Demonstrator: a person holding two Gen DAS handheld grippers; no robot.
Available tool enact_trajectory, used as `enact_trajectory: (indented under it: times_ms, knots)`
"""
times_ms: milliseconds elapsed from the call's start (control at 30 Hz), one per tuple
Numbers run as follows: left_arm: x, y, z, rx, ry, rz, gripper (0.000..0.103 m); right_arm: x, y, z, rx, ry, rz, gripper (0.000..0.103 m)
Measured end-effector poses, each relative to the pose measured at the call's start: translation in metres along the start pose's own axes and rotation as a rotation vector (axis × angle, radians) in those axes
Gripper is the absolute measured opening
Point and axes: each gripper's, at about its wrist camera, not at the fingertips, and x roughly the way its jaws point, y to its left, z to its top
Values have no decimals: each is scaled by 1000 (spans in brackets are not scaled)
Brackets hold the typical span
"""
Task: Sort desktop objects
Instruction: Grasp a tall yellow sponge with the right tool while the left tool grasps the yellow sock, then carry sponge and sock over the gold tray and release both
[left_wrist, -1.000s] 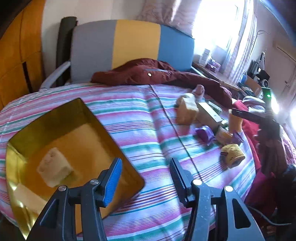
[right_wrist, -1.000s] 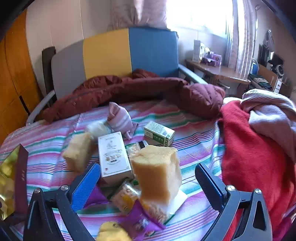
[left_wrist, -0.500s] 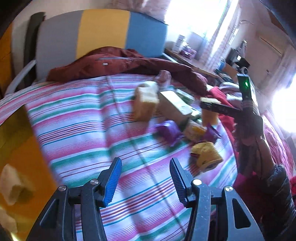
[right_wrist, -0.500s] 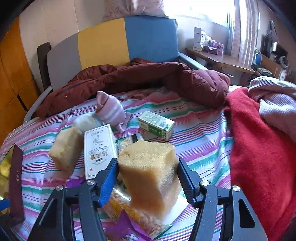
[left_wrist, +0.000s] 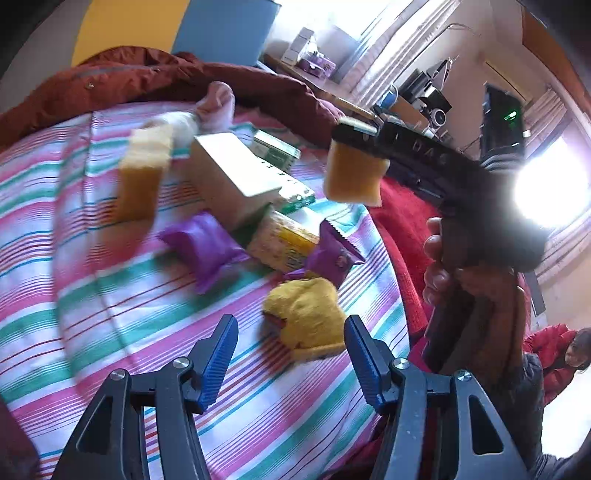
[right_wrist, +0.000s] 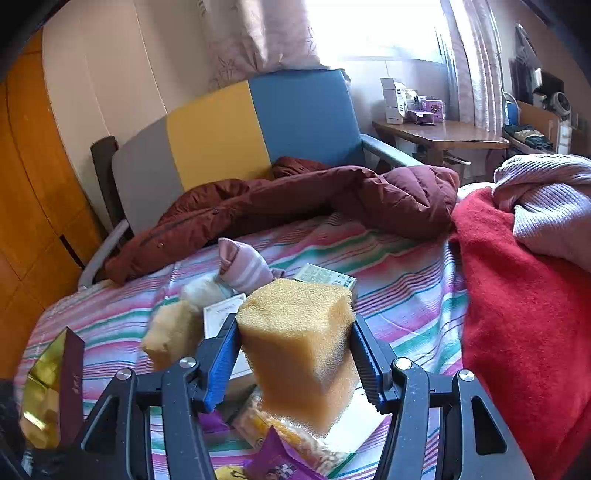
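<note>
Home bedroom, striped bedsheet (right_wrist: 406, 266) under the grippers, maroon padded jacket (right_wrist: 295, 199) beyond, grey-yellow-blue headboard (right_wrist: 236, 129) behind, curtained window (right_wrist: 373, 29) ahead, wooden desk (right_wrist: 443, 134) ahead right, red blanket (right_wrist: 517, 295) right

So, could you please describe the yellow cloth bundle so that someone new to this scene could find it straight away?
Start at the striped bedsheet and go to the pile of packets near the red blanket. The yellow cloth bundle lies at the pile's near edge, just ahead of the open left gripper. Unlike the glossy purple packets beside it, it is soft, fuzzy and yellow.
</note>
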Motion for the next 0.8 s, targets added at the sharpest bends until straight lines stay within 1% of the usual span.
enact_trajectory:
  times_ms: [200,300,367,400,500,600,700,800]
  knots:
    - [35,-12,6,58,54,9,61,-6,-3,4,18,-25,42,59]
    - [56,-13,2,86,88,60,60,-6,-2,5,15,-30,57,59]
    - [63,-14,-2,102,87,77,56,-5,-1,5,8,-27,61,59]
    - [61,-15,-4,114,70,78,50,-5,-1,5,7,-24,63,59]
    - [53,-15,-10,127,52,77,42,-4,-1,4,-4,-19,66,59]
    - [38,-10,-15,130,24,93,41,-4,1,3,-14,-21,77,59]
    - [17,2,-23,97,-3,109,41,-5,4,3,-24,-23,91,59]
    - [0,17,-23,64,-20,133,41,-6,7,2,-32,-21,110,59]
